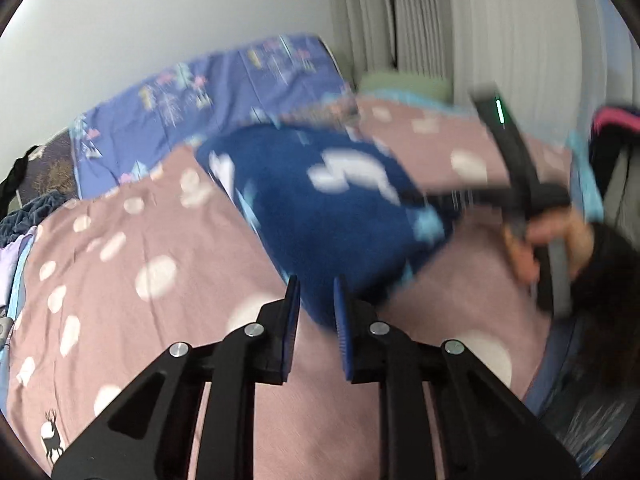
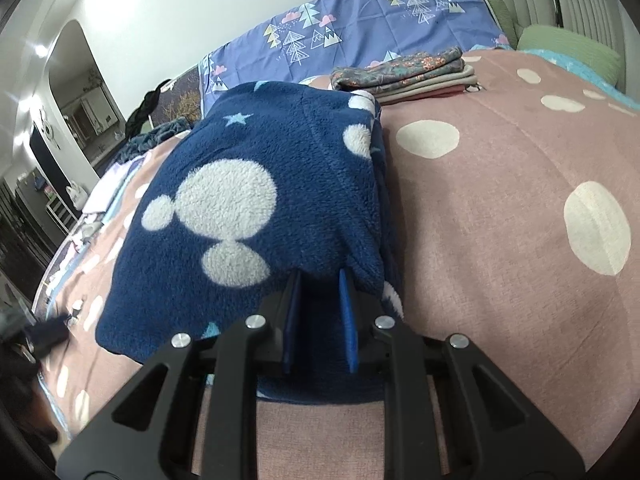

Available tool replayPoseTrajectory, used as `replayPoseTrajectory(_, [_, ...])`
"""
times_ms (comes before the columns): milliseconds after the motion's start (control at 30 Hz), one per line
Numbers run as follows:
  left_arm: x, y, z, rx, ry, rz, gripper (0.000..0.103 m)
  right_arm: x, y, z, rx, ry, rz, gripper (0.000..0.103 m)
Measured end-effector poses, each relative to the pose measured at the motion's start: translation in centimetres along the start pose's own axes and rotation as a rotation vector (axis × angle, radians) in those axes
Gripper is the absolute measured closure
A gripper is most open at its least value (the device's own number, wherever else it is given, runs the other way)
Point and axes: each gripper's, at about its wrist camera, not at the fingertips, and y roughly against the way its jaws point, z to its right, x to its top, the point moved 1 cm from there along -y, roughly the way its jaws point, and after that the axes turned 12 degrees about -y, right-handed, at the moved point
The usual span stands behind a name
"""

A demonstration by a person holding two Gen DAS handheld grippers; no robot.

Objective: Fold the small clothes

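Navy fleece garment with white dots (image 2: 256, 216), folded on the pink spotted bedspread (image 2: 500, 208), runs lengthwise away from the right gripper (image 2: 320, 300), which pinches its near edge; left gripper (image 1: 316, 312), nearly closed on nothing, sits just short of its near-left corner.

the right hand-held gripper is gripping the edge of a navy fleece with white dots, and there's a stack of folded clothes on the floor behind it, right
Not quite. The stack of folded clothes lies on the pink dotted bedspread, not the floor, as the right wrist view shows. The right hand-held gripper does grip the navy fleece by its edge.
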Motion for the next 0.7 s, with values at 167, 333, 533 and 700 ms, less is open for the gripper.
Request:
replayPoseTrajectory(167, [2.9,-4.5,-2.4,-0.06,0.103,0.064,0.084,0.0,-0.1,-0.4,-0.04,-0.007,-0.008,0.084])
replayPoseTrajectory(333, [0.8,-11.2,-2.1,-0.088,0.153,-0.061,0.081,0.0,-0.4,-1.0,-0.071,0.025,-0.028,0.084])
replayPoseTrajectory(533, [0.7,-10.7,-1.5,-0.079,0.127,-0.063,0.082,1.6,-0.2,-2.1,-0.135,0.052,-0.098,0.083])
replayPoseTrajectory(700, [0.7,-10.0,-1.4,-0.08,0.153,-0.06,0.082,4.7,1.4,-5.3,-0.134,0.111,-0.008,0.081])
